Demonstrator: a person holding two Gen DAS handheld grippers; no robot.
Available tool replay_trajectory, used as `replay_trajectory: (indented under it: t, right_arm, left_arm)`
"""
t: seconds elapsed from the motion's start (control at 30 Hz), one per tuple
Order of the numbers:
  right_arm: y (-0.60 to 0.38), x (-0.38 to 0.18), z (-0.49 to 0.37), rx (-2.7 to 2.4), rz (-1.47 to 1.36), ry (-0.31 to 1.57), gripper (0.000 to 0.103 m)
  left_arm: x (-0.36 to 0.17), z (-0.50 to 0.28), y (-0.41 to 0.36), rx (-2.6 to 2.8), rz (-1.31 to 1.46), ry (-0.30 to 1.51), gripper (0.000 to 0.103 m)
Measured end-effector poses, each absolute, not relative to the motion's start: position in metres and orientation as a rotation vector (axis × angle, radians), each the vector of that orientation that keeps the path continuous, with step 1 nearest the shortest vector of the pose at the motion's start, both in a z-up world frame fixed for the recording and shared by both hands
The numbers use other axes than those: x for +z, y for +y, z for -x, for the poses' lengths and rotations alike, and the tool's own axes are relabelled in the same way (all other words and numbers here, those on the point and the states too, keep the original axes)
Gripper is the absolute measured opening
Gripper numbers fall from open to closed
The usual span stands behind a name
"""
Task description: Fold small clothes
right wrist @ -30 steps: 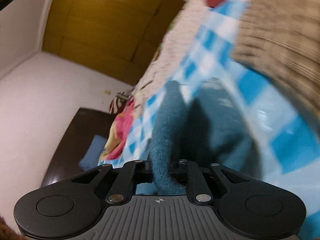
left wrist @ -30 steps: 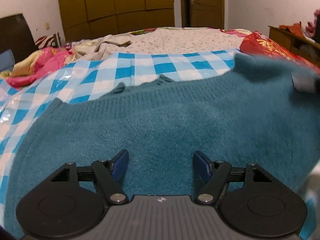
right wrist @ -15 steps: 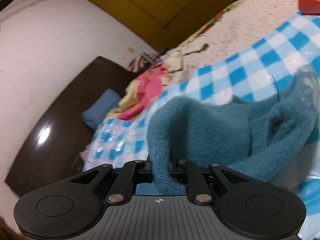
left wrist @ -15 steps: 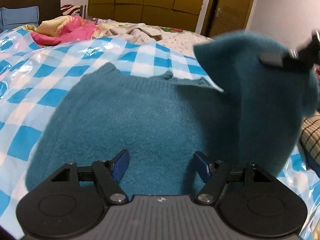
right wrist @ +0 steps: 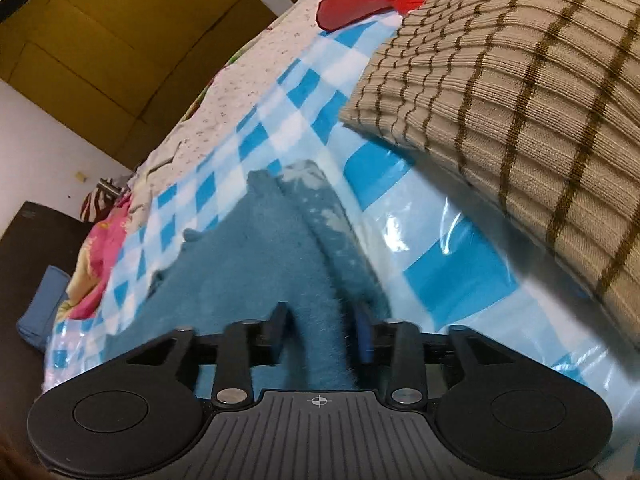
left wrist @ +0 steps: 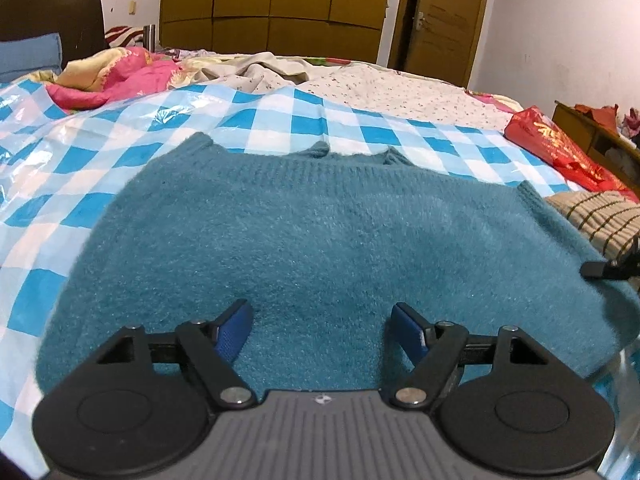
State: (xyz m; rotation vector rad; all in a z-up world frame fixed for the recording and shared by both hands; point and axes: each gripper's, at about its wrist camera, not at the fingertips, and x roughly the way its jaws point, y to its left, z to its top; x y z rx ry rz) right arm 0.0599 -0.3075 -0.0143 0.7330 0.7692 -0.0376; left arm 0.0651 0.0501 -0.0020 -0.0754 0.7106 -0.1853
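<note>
- As seen from the left wrist, lies flat: teal sweater (left wrist: 320, 248) spread on the blue-checked plastic sheet (left wrist: 120, 140), long axis running left to right across the view, ribbed edge at the far side.
- Hovers low over the near edge of the sweater, left gripper (left wrist: 322, 320) with jaws wide apart and nothing between the blue pads (left wrist: 232, 330); whether the pads touch the knit cannot be told.
- Pokes in at the far right edge, a dark tip of the right gripper (left wrist: 612, 266), at the sweater's right end, just beside the beige striped garment (left wrist: 600, 216).
- Sits beyond that, near the bed's far right corner, a red bag (left wrist: 560, 148).
- As seen from the right wrist, runs straight ahead and away: a raised ridge of teal sweater (right wrist: 256, 264), passing between the fingers of the right gripper (right wrist: 322, 334).
- Appears to pinch that ridge, jaws narrow with knit filling the gap.
- Looms close on the right, the beige striped garment (right wrist: 520, 92), well clear of the pinch.
- Judged from this: right hand already at the right end, so any fold leftward over the body turns on it; left gripper nearer the middle, free to pin.
</note>
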Motion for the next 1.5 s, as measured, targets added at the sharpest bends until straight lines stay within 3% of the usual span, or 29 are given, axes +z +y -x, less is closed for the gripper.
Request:
replay_trajectory:
  t: [0.13, 0.5, 0.63, 0.77, 0.9, 1.13, 1.37, 1.5]
  right_arm:
    - [-0.313, -0.02, -0.078, 0.02, -0.679, 0.778, 0.059]
    - [-0.339, -0.043, -0.107, 0.286, -0.786, 0.839, 0.063]
    - [-0.339, -0.038, -0.099, 0.328, -0.803, 0.812, 0.05]
    - [-0.339, -0.05, -0.111, 0.284, -0.836, 0.835, 0.042]
    - [-0.341, -0.023, -0.092, 0.328, -0.91, 0.781, 0.032]
    - [-0.3, 0.046, -0.079, 0.395, -0.845, 0.726, 0.03]
    - [-0.241, 0.099, -0.094, 0.358, -0.675, 0.756, 0.03]
    - [-0.204, 0.116, -0.101, 0.344, -0.607, 0.798, 0.03]
  left_arm:
    - [-0.002, -0.064, 0.048, -0.176, 0.071, 0.701, 0.084]
    - [0.007, -0.065, 0.027, -0.167, 0.038, 0.69, 0.084]
    - [0.013, -0.066, 0.0, -0.226, -0.046, 0.664, 0.084]
    - [0.01, -0.075, -0.029, -0.269, -0.136, 0.654, 0.085]
    - [0.001, -0.08, -0.044, -0.254, -0.182, 0.668, 0.089]
    - [0.006, -0.078, -0.032, -0.318, -0.147, 0.67, 0.089]
    - [0.031, -0.068, 0.045, -0.27, 0.015, 0.617, 0.087]
    - [0.008, -0.079, 0.068, -0.24, 0.076, 0.712, 0.083]
